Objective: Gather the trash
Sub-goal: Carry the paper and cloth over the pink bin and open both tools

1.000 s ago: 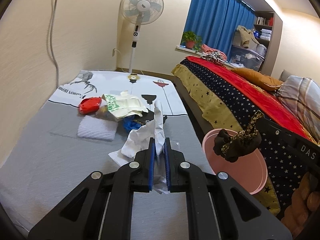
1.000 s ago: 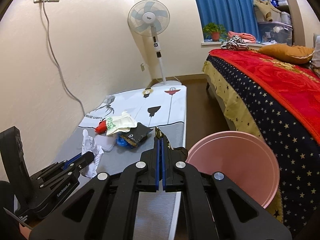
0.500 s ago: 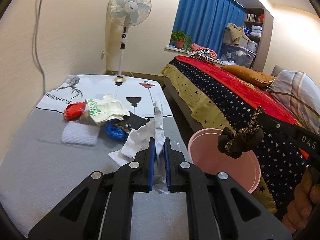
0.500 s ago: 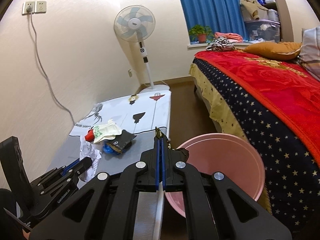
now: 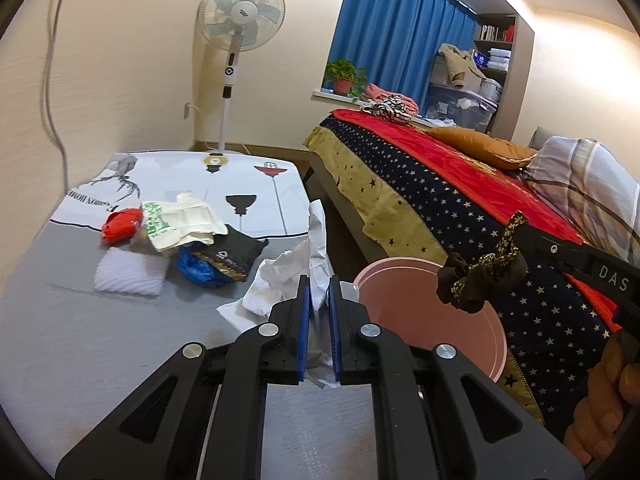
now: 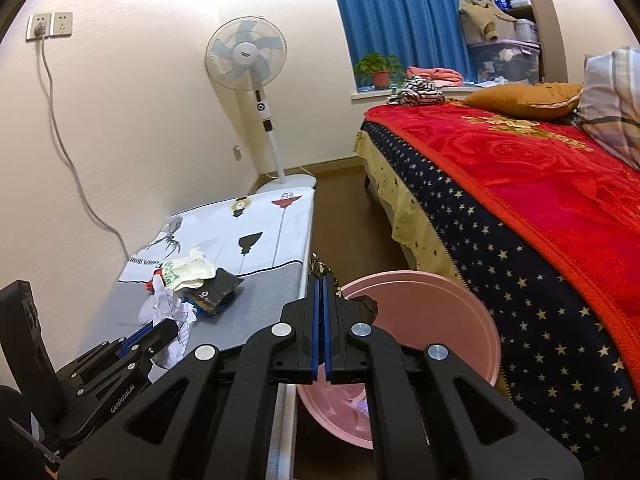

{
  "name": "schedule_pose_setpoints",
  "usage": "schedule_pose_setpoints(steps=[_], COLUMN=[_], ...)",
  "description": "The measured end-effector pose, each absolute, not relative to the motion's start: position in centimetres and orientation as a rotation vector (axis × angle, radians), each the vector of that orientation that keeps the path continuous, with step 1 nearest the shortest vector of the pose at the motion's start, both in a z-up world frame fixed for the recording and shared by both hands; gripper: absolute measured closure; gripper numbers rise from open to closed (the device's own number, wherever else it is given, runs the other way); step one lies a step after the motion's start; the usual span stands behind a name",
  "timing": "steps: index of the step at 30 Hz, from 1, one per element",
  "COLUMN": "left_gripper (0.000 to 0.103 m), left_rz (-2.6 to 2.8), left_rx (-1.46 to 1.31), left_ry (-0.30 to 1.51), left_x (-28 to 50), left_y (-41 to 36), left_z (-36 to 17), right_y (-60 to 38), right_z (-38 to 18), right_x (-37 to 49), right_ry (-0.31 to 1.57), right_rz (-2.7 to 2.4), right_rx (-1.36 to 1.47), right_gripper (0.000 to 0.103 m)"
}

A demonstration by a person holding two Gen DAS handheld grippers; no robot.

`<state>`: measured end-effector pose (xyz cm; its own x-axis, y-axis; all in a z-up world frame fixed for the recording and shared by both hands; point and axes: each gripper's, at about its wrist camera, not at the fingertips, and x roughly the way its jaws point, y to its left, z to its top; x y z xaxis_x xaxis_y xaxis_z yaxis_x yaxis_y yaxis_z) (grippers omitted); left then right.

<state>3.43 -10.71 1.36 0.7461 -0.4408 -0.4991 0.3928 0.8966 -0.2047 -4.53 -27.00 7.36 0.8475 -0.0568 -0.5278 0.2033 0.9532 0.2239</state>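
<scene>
My left gripper [image 5: 318, 288] is shut on a crumpled white paper [image 5: 288, 276], held over the right part of the grey table [image 5: 100, 344]. In the right wrist view the same gripper [image 6: 168, 326] and its paper [image 6: 166, 308] show at lower left. My right gripper [image 6: 322, 284] is shut on a dark brown, gold-patterned wrapper [image 6: 364, 304]. That wrapper [image 5: 480, 276] hangs above the pink bin [image 5: 432, 320], which stands on the floor between table and bed; some scraps lie inside the bin [image 6: 432, 320].
A heap lies on the table: a red wrapper [image 5: 120, 224], a white-green bag [image 5: 180, 224], a black pouch [image 5: 234, 254], a blue wrapper [image 5: 196, 270] and a white pad [image 5: 130, 276]. The bed [image 6: 540, 208] fills the right. A standing fan [image 5: 240, 12] is behind the table.
Both grippers have shifted to the right with their loads; the heap has slid left in view and the bin sits closer under the right gripper. Both grips are unchanged.
</scene>
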Motion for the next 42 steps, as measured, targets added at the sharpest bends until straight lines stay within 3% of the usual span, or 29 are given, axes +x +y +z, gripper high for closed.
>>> schedule_pose_setpoints(steps=[42], left_gripper=[0.094], left_rz=[-0.712], left_rx=[-0.066], left_ry=[0.628], left_x=[5.4], left_y=[-20.6], left_z=[-1.8], right_y=[-33.0], right_z=[5.9], right_x=[-4.5], right_ry=[0.591], right_rz=[-0.378], right_rx=[0.311], right_gripper=[0.101])
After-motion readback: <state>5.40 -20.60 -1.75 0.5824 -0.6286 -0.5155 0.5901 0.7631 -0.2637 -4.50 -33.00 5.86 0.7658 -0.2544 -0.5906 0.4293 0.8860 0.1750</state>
